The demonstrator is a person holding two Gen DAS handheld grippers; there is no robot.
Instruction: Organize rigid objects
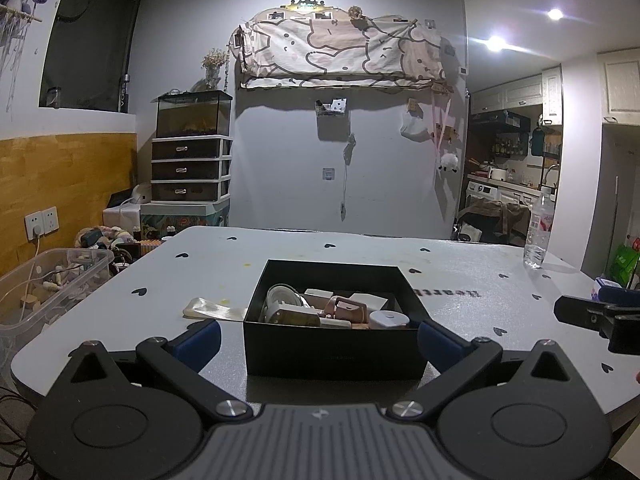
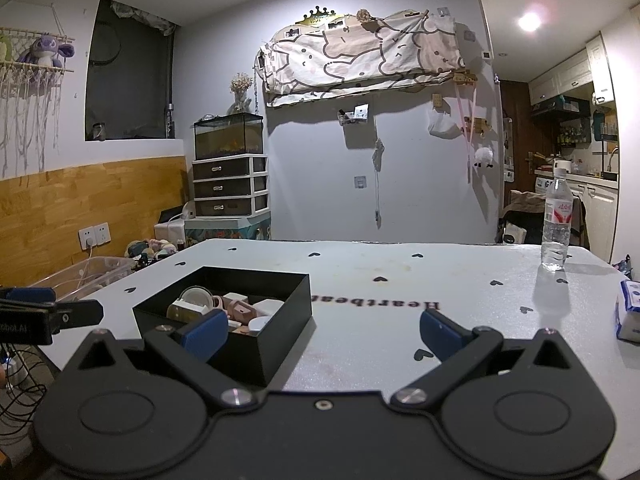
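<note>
Nearest the left wrist camera, the left gripper is spread wide, its blue-padded fingers flanking the front corners of the open black rectangular cardboard box without visibly touching it; nothing is grasped. Inside the box lie small rigid items, packed close: a white round lidded container, a pink plastic piece, a white disc and white blocks. Just left of the box a cream flat oblong strip rests on the grey heart-printed table. Right of the box, the right gripper is also released, holding nothing above bare tabletop. Well beyond the box to the right, a clear plastic water bottle stands upright near the table's far edge.
</note>
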